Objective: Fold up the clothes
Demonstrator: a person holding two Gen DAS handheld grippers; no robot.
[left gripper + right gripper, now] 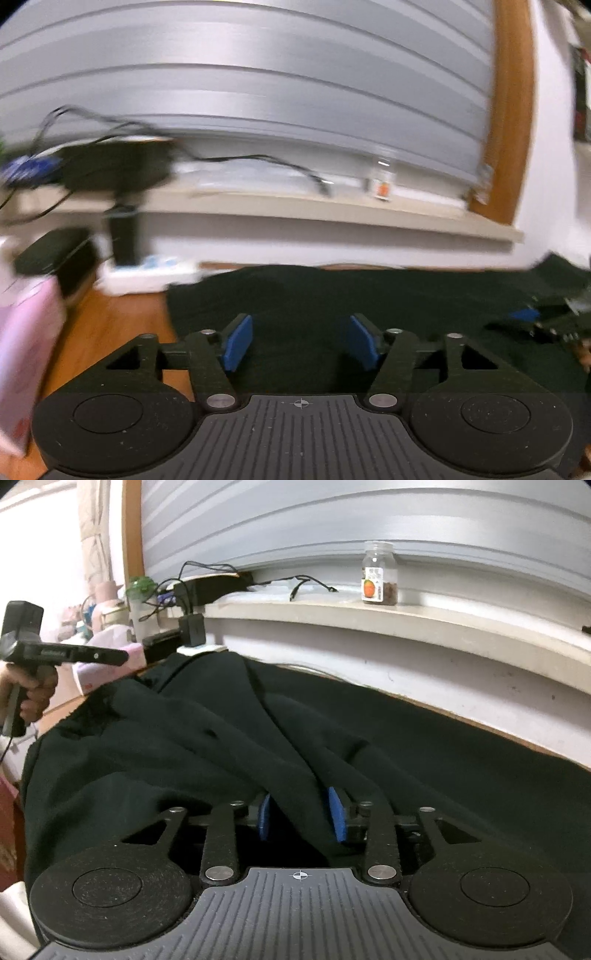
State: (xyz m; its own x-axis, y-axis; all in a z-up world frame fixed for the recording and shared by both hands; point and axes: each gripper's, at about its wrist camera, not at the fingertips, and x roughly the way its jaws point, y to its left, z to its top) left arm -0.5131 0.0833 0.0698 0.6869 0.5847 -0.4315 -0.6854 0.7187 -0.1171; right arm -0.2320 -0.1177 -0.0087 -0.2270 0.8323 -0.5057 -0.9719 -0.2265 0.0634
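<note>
A dark green garment (192, 738) lies rumpled over the wooden table, with a long ridge running toward me in the right wrist view. That ridge passes between the blue pads (338, 818) of my right gripper (301, 818). The jaws stand slightly apart around it, and the inner face of the right pad shows bare. In the blurred left wrist view my left gripper (301, 341) is open above the garment (332, 295) near its left edge, with nothing between its pads (238, 343). A hand (35, 694) holds the left gripper (123, 657) at the left of the right wrist view.
A white sill (369, 616) runs along the wall behind the table, carrying a glass jar (380, 574), cables and a black charger (192, 629). Pink packets (26, 354) and small clutter stand at the table's left end. Bare wood (110, 325) shows left of the garment.
</note>
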